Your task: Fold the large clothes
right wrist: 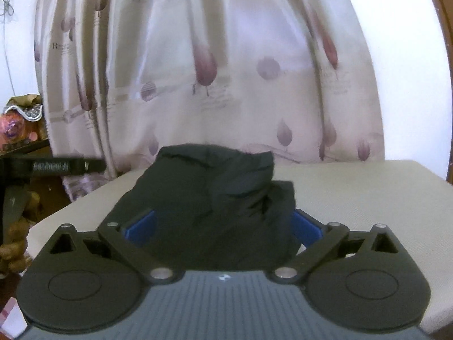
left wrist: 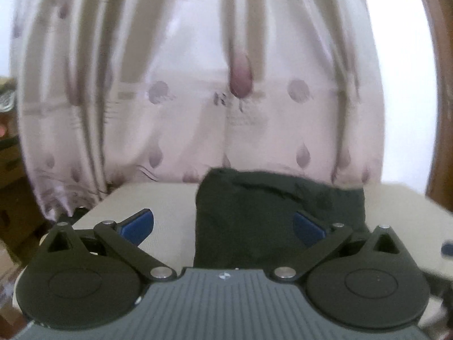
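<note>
Black cloth, the folded garment (right wrist: 215, 201) lies bunched on the cream bench (right wrist: 354, 198), its long axis running near to far toward the curtain (right wrist: 226, 70). Left gripper (left wrist: 223, 226) and right gripper (right wrist: 223, 226) gape wide, empty. Blur hides its folds; the gripper bodies cover its near edge.

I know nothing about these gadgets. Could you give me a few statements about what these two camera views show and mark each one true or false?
1. The dark garment lies in a bundle on the beige surface. True.
2. The right gripper is clamped on the garment. False: its jaws stand wide open, pads not pressing.
3. A patterned curtain hangs behind the surface. True.
4. The left gripper is shut. False: it is wide open.
</note>
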A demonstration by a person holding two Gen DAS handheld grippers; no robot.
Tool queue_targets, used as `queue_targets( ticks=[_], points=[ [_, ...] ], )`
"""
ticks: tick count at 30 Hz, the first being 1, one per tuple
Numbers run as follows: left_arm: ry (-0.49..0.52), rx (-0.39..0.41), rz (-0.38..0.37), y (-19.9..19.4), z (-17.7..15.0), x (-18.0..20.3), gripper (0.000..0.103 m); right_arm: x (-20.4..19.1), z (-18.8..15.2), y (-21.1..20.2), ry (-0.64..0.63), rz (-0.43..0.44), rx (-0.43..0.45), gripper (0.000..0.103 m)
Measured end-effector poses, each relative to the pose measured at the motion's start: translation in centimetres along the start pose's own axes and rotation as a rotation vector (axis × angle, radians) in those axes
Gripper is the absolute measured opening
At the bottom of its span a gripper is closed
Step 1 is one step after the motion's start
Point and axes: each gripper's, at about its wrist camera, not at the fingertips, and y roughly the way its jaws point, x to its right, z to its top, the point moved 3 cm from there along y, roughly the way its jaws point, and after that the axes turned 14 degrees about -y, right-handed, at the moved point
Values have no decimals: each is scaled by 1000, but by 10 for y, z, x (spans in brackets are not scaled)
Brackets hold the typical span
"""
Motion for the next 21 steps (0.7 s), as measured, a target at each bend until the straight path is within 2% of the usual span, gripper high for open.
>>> queue_targets(
  ticks=[3, 7, 9, 16, 21],
  points=[
    [-47, 5, 61, -9, 6, 0, 103, -2, 1, -8, 14, 9, 15, 102],
    [-67, -14, 72, -13, 10, -2, 103, -3, 3, -17, 16, 11, 34, 102],
    [-50, -30, 45, -16, 11, -1, 103, -4, 4, -18, 12, 8, 35, 102],
    [50, 5, 16, -28, 0, 14, 103, -8, 6, -20, -8, -18, 21, 102],
    [31, -23, -14, -27, -8, 16, 103, -9, 7, -18, -19, -65, 6, 102]
  ],
)
